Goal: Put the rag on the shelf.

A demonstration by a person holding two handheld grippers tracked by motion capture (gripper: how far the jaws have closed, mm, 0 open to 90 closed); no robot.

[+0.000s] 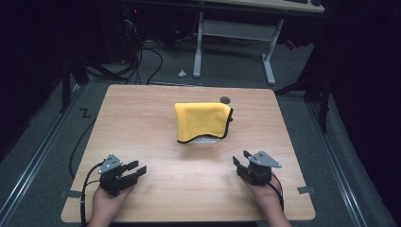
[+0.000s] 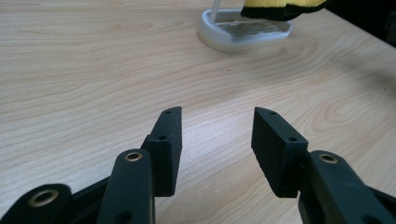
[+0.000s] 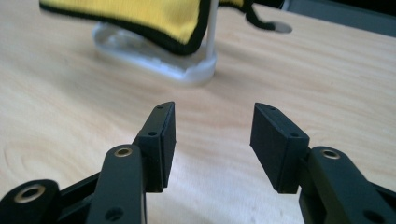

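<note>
A yellow cloth (image 1: 202,121) was draped over a clear stand (image 2: 243,32) at mid-counter (image 1: 142,118). Left gripper (image 1: 135,171) and right gripper (image 1: 240,161) were held near the front edge, jaws spread wide and empty. The cloth was judged soft and light, best pinched at a hanging black-trimmed edge.

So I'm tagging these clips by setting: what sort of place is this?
Probably a lab or data-recording workspace, not a home. A bare wooden table stands on grey carpet amid loose cables and black surroundings, with a height-adjustable desk behind. On the table is only a yellow cloth draped over a white stand.
</note>
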